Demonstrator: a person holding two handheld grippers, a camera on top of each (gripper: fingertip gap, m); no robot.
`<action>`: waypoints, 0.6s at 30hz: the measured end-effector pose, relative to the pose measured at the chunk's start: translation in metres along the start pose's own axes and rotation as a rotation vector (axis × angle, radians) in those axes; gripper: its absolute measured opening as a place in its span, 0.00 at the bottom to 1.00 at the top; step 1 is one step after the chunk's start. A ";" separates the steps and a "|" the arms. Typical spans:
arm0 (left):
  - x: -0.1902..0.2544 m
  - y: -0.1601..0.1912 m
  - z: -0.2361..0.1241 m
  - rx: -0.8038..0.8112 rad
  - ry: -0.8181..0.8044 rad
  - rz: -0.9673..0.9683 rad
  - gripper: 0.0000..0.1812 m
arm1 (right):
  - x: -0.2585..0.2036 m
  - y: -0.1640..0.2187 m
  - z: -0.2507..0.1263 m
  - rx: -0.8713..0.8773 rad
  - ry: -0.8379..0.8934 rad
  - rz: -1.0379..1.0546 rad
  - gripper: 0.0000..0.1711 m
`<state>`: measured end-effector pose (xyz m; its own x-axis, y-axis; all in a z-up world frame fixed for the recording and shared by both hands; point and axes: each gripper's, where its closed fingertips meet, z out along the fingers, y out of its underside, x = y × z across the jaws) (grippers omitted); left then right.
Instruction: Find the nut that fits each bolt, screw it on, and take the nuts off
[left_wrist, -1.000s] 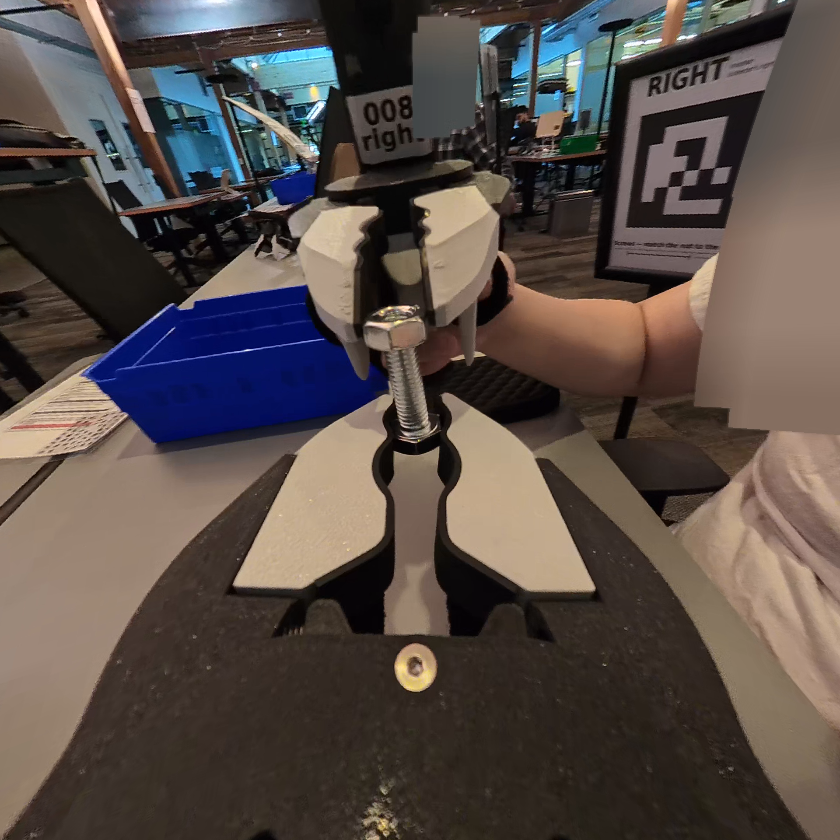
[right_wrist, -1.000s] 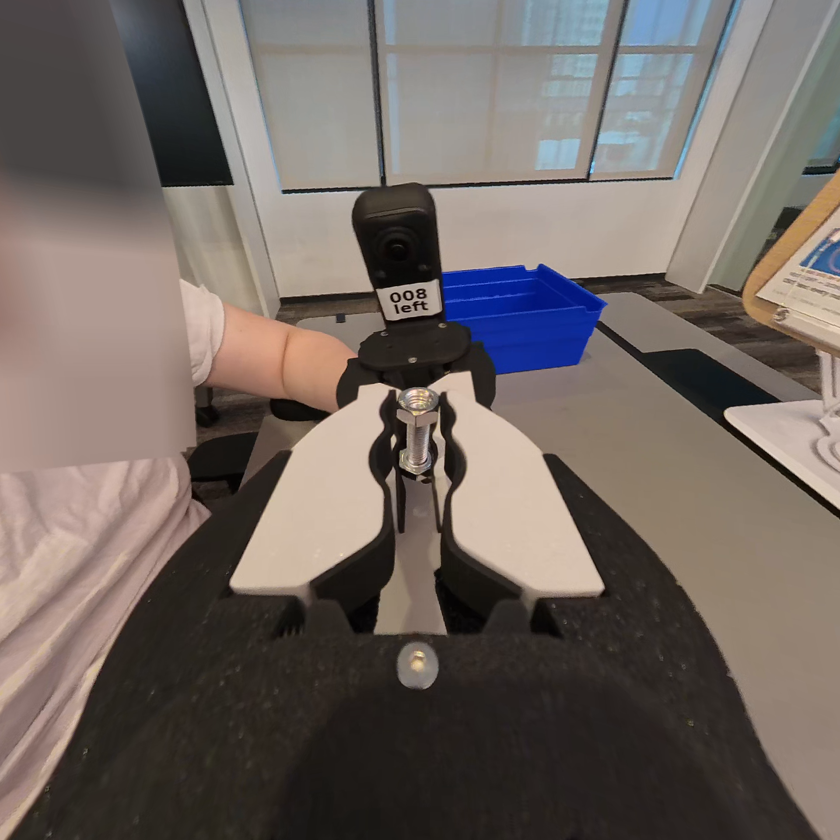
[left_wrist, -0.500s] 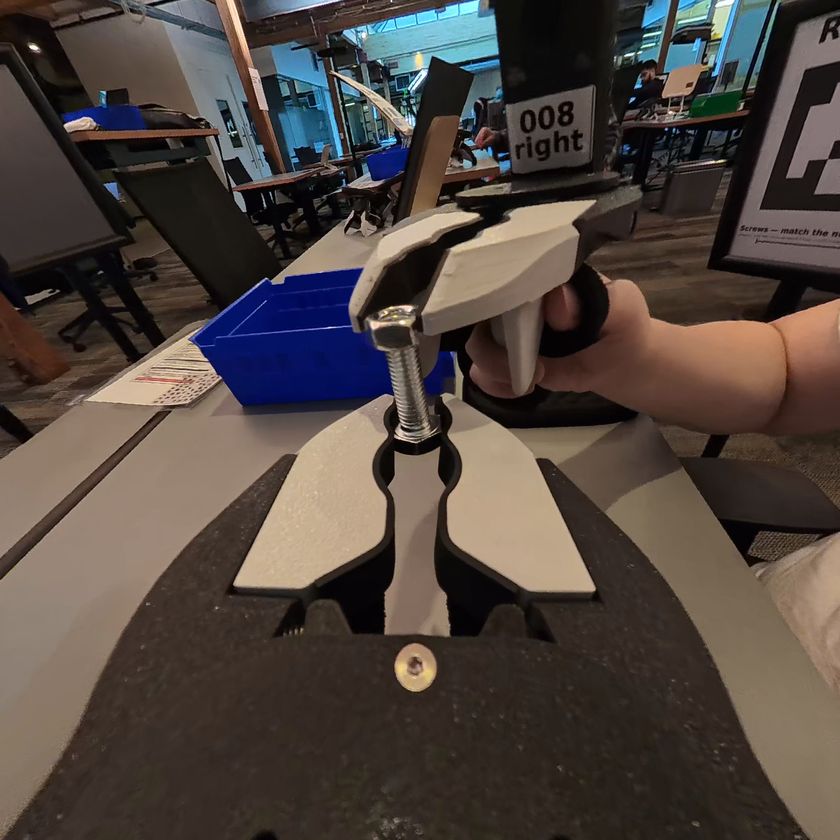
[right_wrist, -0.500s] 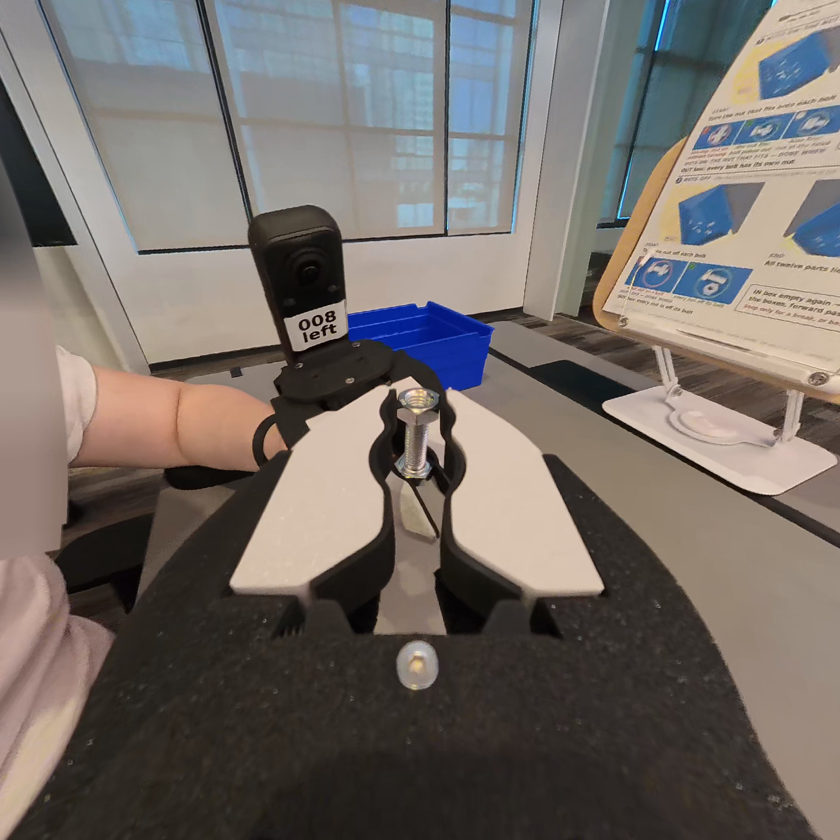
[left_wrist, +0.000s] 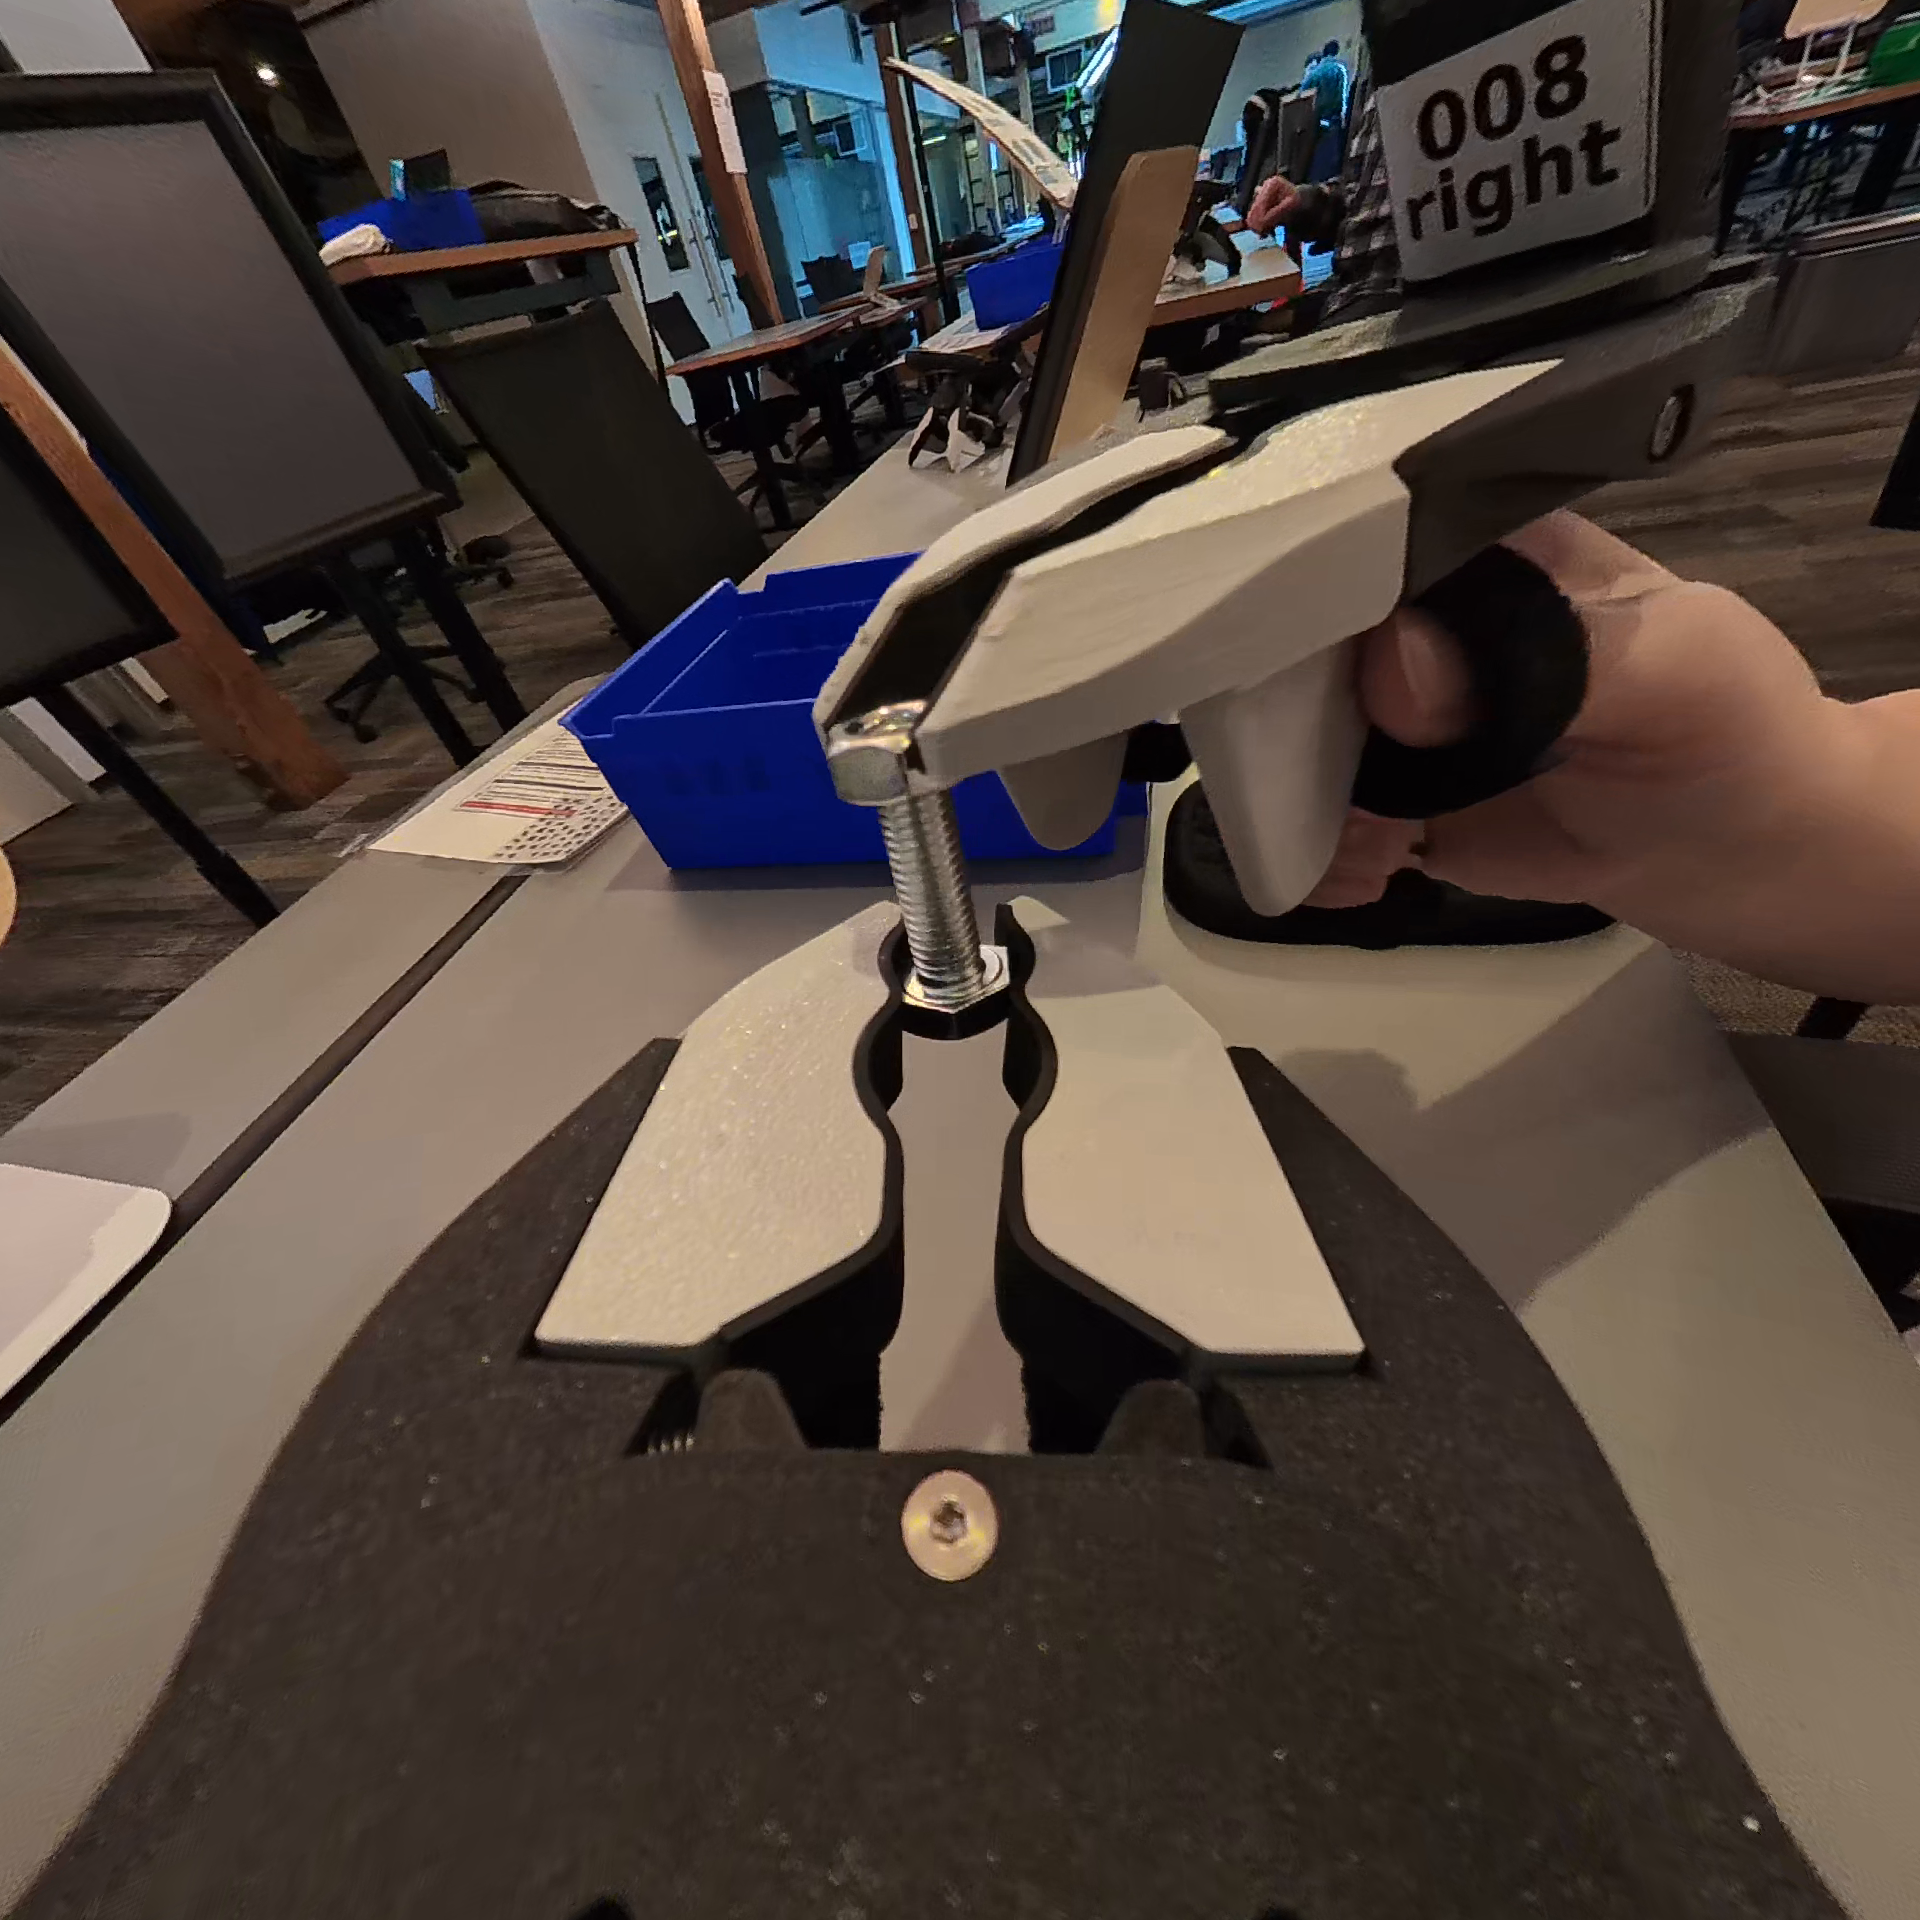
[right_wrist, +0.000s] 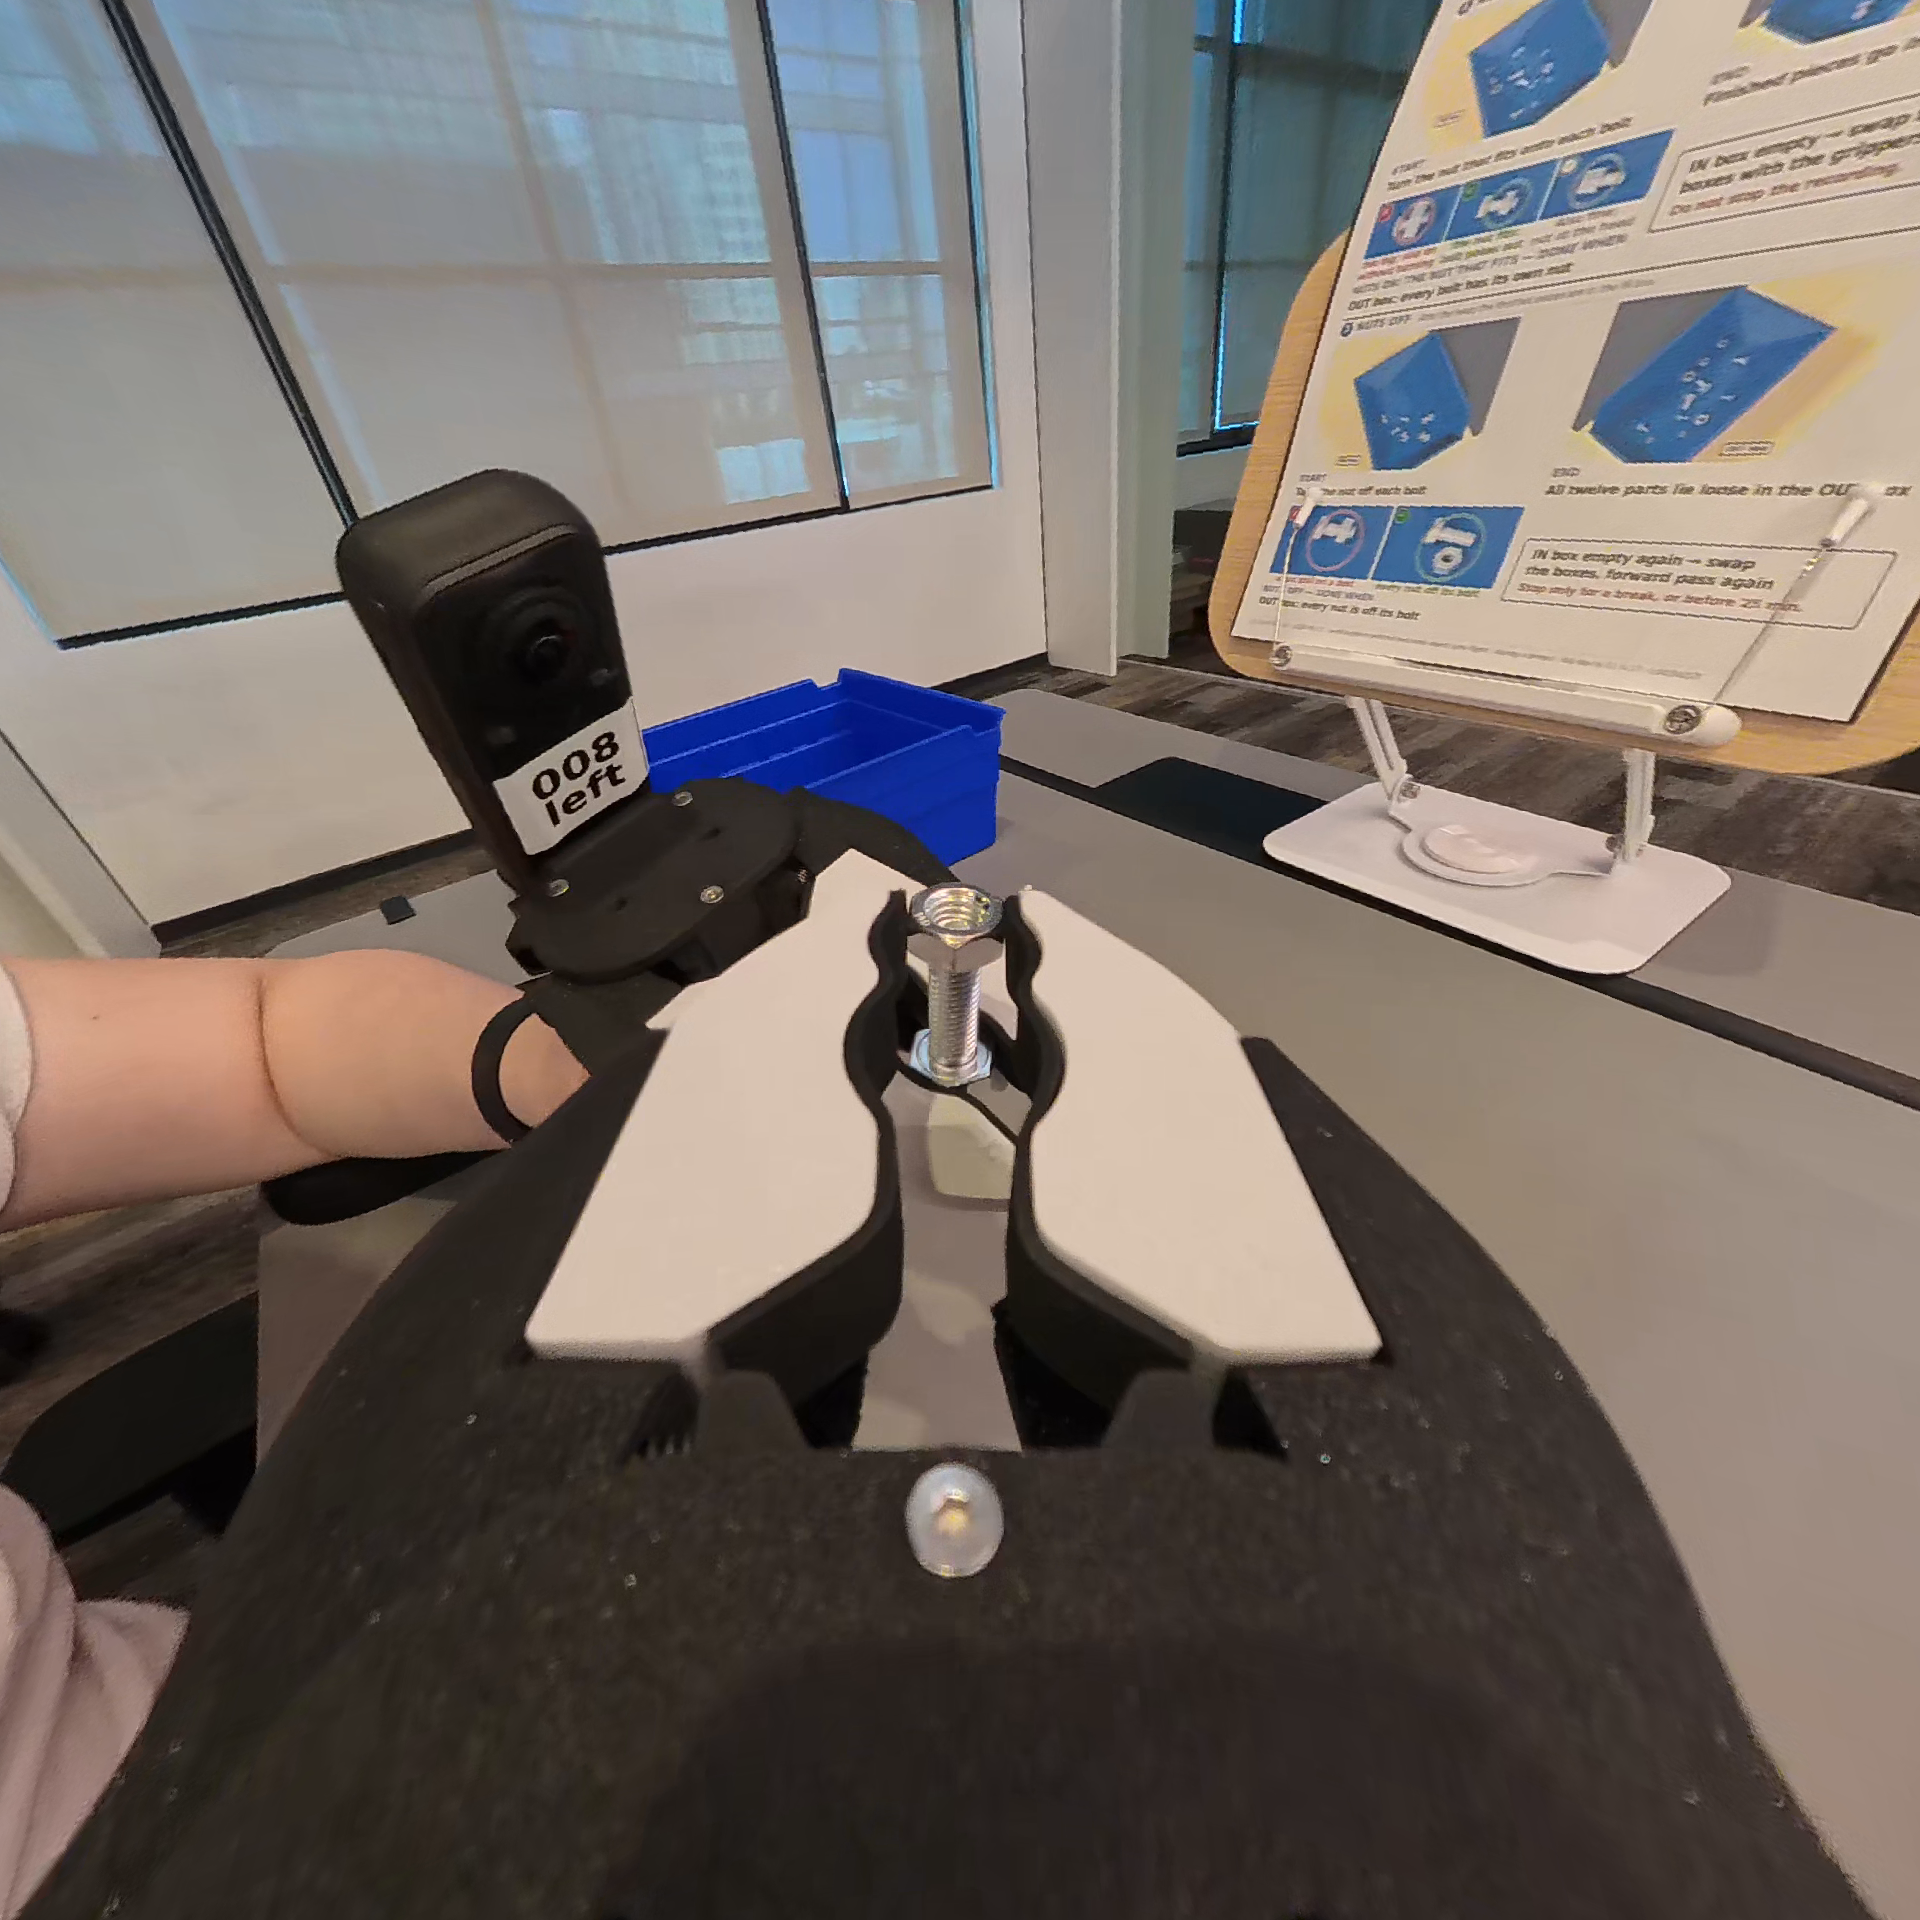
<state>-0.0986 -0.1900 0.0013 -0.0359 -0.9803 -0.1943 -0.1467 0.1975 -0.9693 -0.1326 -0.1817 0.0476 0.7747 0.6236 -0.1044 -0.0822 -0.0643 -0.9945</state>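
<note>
A silver bolt (left_wrist: 930, 883) stands nearly upright between my two grippers, above the grey table (left_wrist: 343, 1049). My left gripper (left_wrist: 948, 987) is shut on the hex nut (left_wrist: 951, 995) at the bolt's lower end. My right gripper (left_wrist: 878, 727) comes in from the right, side-on, and is shut on the bolt's hex head (left_wrist: 868, 764). In the right wrist view my right gripper (right_wrist: 954, 935) grips the head (right_wrist: 954, 920), and the threaded shank (right_wrist: 951, 997) runs down to the nut (right_wrist: 951, 1062). The left gripper's fingertips are hidden under my right fingers there.
A blue bin (left_wrist: 727, 727) stands on the table behind the bolt; it also shows in the right wrist view (right_wrist: 831, 753). A printed sheet (left_wrist: 520, 810) lies left of it. An instruction board on a white stand (right_wrist: 1558, 416) is at the right. Black boards stand beyond the table. My right fingertips sit around 5 cm from my left ones.
My right gripper has swung around the bolt, from facing the left camera to side-on, still gripping the head. The left gripper kept hold of the nut.
</note>
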 end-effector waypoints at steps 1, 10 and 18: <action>0.001 0.000 0.000 0.002 0.005 -0.004 0.08 | 0.000 0.000 0.000 0.007 0.001 0.005 0.10; 0.003 -0.002 0.000 0.022 0.052 -0.046 0.08 | -0.001 -0.001 -0.001 0.028 -0.042 0.003 0.10; 0.012 -0.010 -0.003 0.081 0.127 -0.085 0.08 | -0.008 -0.006 -0.002 0.065 -0.082 -0.063 0.10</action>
<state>-0.1005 -0.2034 0.0093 -0.1520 -0.9838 -0.0950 -0.0745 0.1073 -0.9914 -0.1369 -0.1880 0.0548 0.7259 0.6867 -0.0386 -0.0777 0.0261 -0.9966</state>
